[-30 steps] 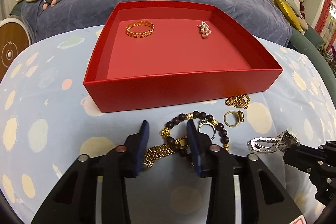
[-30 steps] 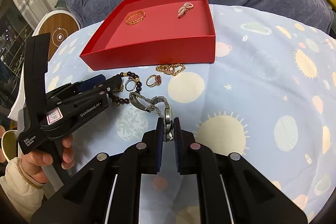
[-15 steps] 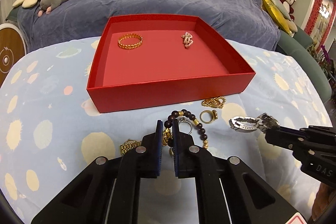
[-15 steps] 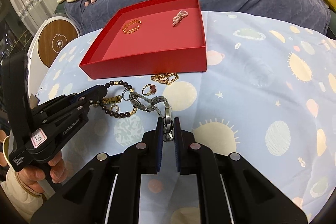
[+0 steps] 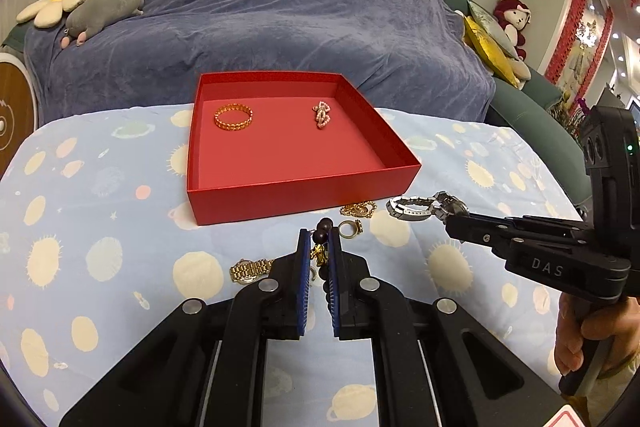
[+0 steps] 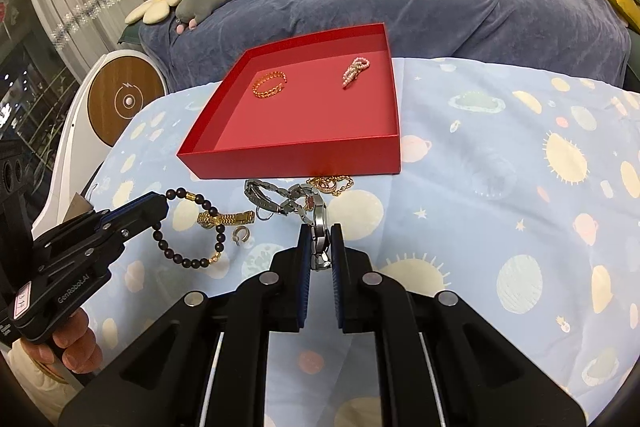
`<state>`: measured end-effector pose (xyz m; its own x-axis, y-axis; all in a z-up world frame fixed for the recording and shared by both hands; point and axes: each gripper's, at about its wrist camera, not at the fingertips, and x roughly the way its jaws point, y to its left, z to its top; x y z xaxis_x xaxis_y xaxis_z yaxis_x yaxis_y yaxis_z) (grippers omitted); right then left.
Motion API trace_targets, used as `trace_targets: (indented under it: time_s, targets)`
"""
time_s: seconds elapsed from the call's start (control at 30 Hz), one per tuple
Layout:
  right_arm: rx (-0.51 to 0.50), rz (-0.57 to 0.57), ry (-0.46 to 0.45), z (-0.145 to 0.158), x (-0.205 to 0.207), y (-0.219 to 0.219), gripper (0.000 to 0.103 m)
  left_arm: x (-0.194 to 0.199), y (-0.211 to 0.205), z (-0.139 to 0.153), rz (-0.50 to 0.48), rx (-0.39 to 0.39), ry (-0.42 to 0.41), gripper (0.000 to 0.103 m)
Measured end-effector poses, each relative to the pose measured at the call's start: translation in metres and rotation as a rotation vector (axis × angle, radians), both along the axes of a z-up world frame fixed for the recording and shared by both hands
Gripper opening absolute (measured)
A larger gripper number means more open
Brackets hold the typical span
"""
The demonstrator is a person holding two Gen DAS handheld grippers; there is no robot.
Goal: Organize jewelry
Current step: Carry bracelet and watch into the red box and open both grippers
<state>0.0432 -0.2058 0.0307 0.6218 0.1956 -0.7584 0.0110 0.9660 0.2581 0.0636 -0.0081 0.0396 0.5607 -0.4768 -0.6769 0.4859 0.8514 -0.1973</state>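
Observation:
My left gripper (image 5: 319, 243) is shut on a dark bead bracelet (image 5: 323, 225); in the right wrist view the bracelet (image 6: 188, 259) hangs as a loop from the left gripper (image 6: 162, 206), above the cloth. My right gripper (image 6: 320, 241) is shut on the case of a silver watch (image 6: 319, 217), whose band trails towards the red box (image 6: 292, 163). The left wrist view shows that watch (image 5: 412, 207) sticking out of the right gripper (image 5: 451, 217). Inside the red box (image 5: 304, 199) lie a gold bracelet (image 5: 233, 117) and a pearl piece (image 5: 321, 114).
A gold watch (image 5: 250, 269), a gold ring (image 5: 350, 228) and a gold chain (image 5: 359, 209) lie on the planet-print cloth in front of the box. A small silver ring (image 6: 241, 235) lies near the gold watch (image 6: 226, 218). Behind the table is a blue-covered sofa (image 5: 280, 19) with plush toys.
My left gripper closed on the bead bracelet and rose, lifting it off the cloth. My right gripper rose a little with the silver watch still in it.

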Motion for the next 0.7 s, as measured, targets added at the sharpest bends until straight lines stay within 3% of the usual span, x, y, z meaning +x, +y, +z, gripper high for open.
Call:
trace_targets:
  time_s: [0.4,0.7]
  targets:
    - [-0.005,0.005,-0.101,0.033,0.011,0.0,0.009,0.012,0.004,0.032,0.032,-0.023,-0.054,0.006]
    - [-0.145,-0.003,-0.158,0.054,0.088,0.002,0.009,0.076,-0.01,0.07,0.092,0.041,-0.162,0.006]
